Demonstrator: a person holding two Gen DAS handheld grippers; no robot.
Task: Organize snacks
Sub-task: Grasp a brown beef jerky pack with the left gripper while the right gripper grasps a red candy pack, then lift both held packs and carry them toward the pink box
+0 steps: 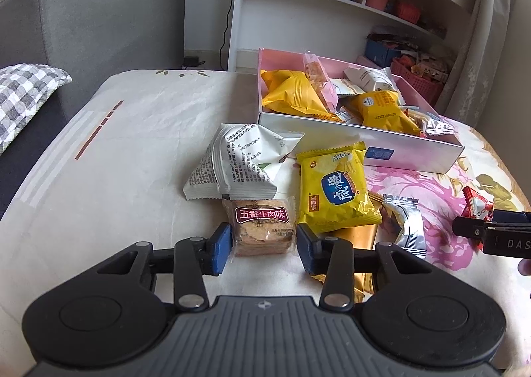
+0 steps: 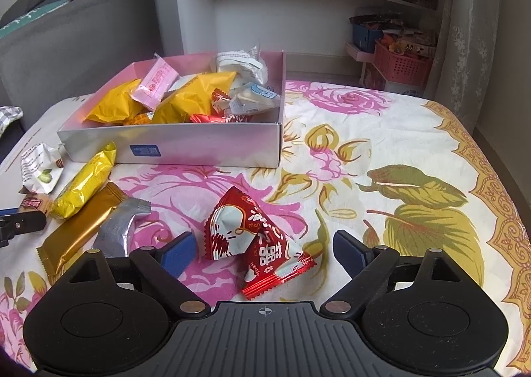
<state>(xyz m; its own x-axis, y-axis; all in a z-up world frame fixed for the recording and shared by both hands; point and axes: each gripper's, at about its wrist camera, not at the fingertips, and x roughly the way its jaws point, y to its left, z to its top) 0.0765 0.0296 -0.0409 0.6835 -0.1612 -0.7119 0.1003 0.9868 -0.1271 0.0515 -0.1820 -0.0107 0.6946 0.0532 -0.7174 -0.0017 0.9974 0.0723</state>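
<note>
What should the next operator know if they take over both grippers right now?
Left gripper: jaws straddle the clear cracker pack, pads close beside it, grip unconfirmed.
Right gripper: open around the red snack packet, not touching.
Pink box: already holds many snacks.
Left on the cloth: white packet, yellow packet, gold bar, silver packet, plus these two.

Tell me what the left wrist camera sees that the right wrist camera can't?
Only the left wrist view shows the checked cushion and the biscuit pack whole, sitting between the left gripper fingers. Only the right wrist view shows the whole red triangle snack between the wide-open right gripper fingers. Both show the pink box of snacks and the yellow packet.
</note>
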